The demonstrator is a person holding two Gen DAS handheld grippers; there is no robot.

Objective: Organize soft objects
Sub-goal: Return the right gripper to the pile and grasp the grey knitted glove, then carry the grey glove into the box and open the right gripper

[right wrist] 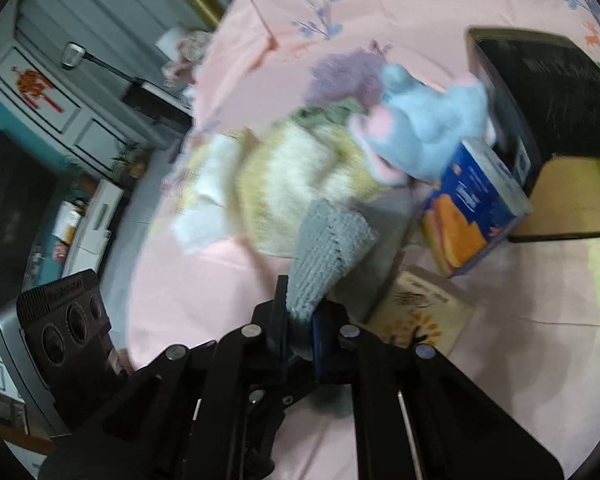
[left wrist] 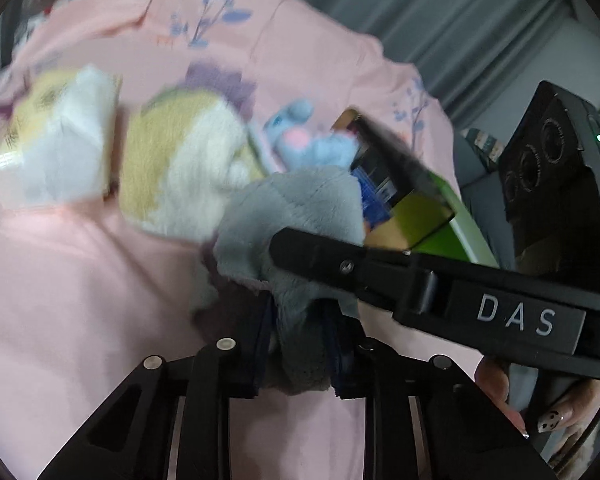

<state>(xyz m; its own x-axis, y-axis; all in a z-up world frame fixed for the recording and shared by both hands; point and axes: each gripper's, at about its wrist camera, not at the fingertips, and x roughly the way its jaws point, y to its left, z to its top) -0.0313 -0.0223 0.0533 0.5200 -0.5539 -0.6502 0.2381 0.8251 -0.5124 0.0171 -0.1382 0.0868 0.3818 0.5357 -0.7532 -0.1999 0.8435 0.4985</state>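
A grey plush toy lies on the pink bedsheet. My left gripper is shut on its lower part. My right gripper is shut on a ribbed grey part of the same grey toy. In the left wrist view, one black finger of the right gripper reaches across the toy from the right. Behind it lie a yellow-and-white plush, a blue-and-pink plush and a white tissue pack. Both views are blurred.
A blue-and-orange box, a black-and-green box and a flat sunflower-print card lie right of the toys. A purple fluffy patch sits behind the plushes. A person's hand holds the right gripper. Grey cabinets stand beyond the bed.
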